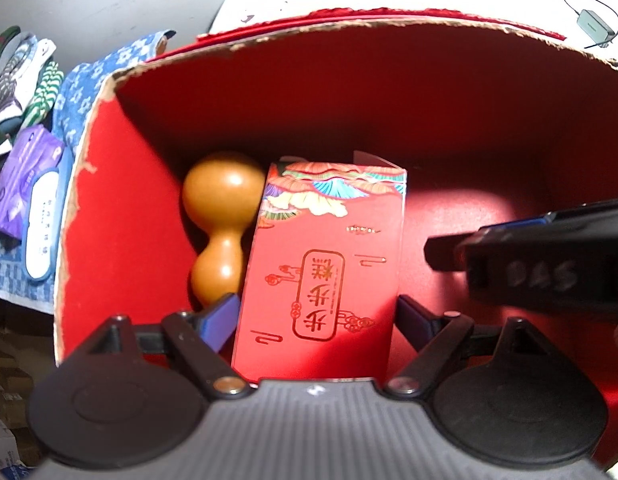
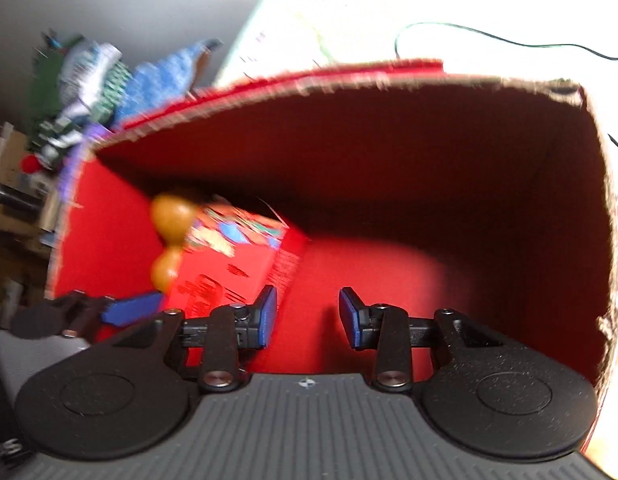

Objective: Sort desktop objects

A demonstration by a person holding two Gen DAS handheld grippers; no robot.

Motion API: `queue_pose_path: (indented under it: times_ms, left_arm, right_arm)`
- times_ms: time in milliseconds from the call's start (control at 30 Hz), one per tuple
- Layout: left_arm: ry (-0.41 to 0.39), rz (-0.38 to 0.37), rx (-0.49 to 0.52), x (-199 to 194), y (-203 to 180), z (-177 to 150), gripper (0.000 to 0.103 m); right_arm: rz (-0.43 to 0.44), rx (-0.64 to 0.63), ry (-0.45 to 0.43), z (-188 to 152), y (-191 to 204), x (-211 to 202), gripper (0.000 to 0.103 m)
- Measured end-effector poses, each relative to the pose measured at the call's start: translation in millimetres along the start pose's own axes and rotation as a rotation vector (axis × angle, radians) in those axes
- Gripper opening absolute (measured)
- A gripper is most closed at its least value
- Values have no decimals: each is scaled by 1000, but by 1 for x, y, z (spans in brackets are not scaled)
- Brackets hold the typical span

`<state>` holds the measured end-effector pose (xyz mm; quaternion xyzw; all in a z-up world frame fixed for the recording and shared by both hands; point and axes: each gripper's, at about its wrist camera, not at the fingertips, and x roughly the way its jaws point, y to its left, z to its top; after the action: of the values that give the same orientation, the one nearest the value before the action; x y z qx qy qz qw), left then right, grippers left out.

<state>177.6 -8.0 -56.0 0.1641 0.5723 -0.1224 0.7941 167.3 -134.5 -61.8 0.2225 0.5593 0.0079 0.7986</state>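
- The left gripper (image 1: 315, 316) points down into a large red cardboard box with torn rims (image 1: 349, 28); its blue-padded jaws stand wide, either side of a small red printed carton with gold lettering (image 1: 325, 264), and the pads do not appear to press on it.
- The right gripper (image 2: 307, 316) also points into the box, its jaws half parted and closing on nothing; only the red floor shows between them.
- The carton lies on the box floor near the left wall, touching a smooth orange-brown gourd-shaped ornament (image 1: 221, 224) that sits between it and that wall.
- The carton looks light and fairly stiff, though thin card would likely dent under a hard squeeze; its long flat sides seem the best place to take hold.
- The gourd looks hard, glossy and rounded, so probably slippery; its narrow waist is the likeliest hold.
- The box's tall walls crowd both grippers, and the right gripper reaches in close beside the left.
- Outside, on the bench, lie a blue patterned cloth (image 1: 89, 80), a purple packet (image 1: 25, 184) and a small grey adapter with a cable (image 1: 595, 26).
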Motion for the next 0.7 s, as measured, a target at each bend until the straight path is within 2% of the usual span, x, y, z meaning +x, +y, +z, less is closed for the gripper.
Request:
queue_pose_path:
  times_ms: [167,400,567,700]
  left_arm:
    - [-12,23,14,-1,-1,-15,87]
    - [-13,25,8,-5,-3,-19,88]
    - [-11,16,4,-9,-4,-30,90]
    - [-14,19,1,8,3,-9,90]
  right_arm:
    - [-83,-110,42,-1,19,9,38]
    - [-22,-129,40,-2,19,11,36]
    - [35,-90,46,-1,12,11,29]
    - [55,-69,44,-3,13,10,28]
